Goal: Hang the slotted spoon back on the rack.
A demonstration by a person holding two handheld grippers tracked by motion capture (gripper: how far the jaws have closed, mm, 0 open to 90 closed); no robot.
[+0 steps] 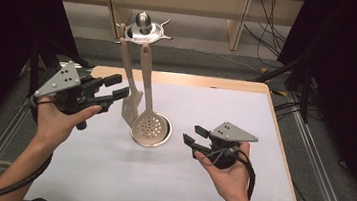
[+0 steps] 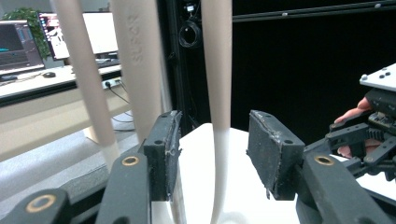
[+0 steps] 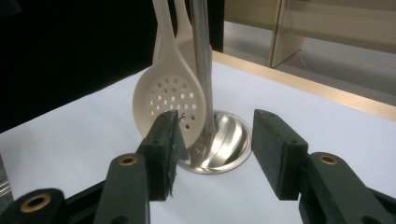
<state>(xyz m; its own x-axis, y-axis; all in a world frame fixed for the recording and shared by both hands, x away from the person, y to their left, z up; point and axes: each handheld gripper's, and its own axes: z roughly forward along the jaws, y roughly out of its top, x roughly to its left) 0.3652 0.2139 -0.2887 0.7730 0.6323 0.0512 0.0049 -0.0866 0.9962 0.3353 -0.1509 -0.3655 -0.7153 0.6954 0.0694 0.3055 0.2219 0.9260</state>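
Note:
A metal utensil stand [image 1: 143, 26] rises from a round steel base [image 1: 166, 131] at the middle of the table. From its top hang a beige slotted spatula [image 1: 130, 106] and a beige perforated skimmer [image 1: 149, 125]. My left gripper [image 1: 120, 86] is at the spatula's left, jaws open. In the left gripper view the left gripper [image 2: 212, 149] has one beige handle [image 2: 217, 70] in the gap, and the pads stand clear of it. My right gripper [image 1: 193, 135] is open and empty to the right of the base. The right gripper [image 3: 215, 149] faces the skimmer [image 3: 170, 95] and the stand's pole [image 3: 201, 56].
The table is a wooden board under a white sheet [image 1: 226, 105]. Two more beige handles [image 2: 135, 60] hang just left of the left jaws. Dark curtains flank the table, and shelving and cables lie behind it.

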